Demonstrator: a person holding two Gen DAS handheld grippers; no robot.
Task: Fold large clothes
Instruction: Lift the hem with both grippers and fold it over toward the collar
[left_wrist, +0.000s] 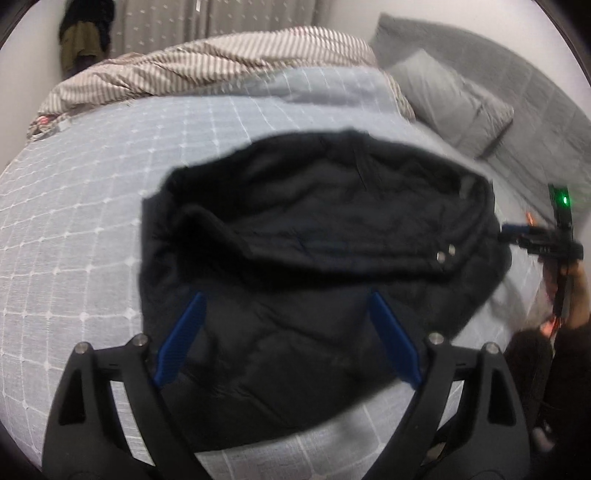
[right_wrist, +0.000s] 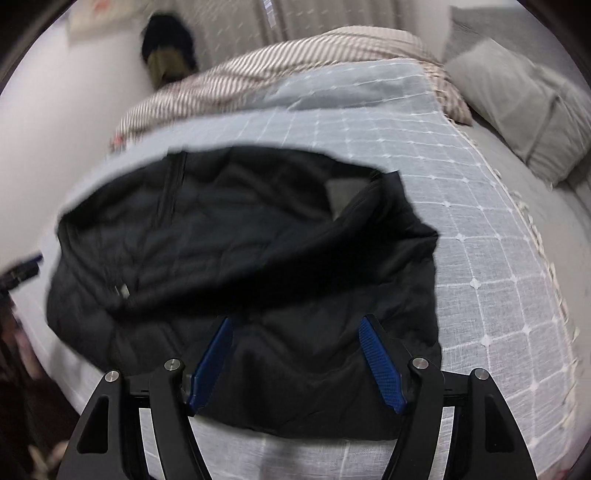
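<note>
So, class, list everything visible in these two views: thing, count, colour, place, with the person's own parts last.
Jacket: one, black, lying on the blanket, partly folded.
Blanket: one, pale blue with white grid, covering the bed.
Striped duvet: one, brown and white, bunched at the far side.
Pillow: one, grey, at the far right.
Hanging clothes: dark and olive, against the far wall.
Left gripper: black with blue pads, open above the jacket.
Right gripper: same, open above the jacket.

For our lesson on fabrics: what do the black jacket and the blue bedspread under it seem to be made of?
Black jacket: probably a smooth synthetic shell, padded; faint sheen, stitched quilting, metal snaps.
Blue bedspread: looks like matte woven cotton; white grid stitching with small crosses, fringe along one edge in the right wrist view. Blur leaves both uncertain.
</note>
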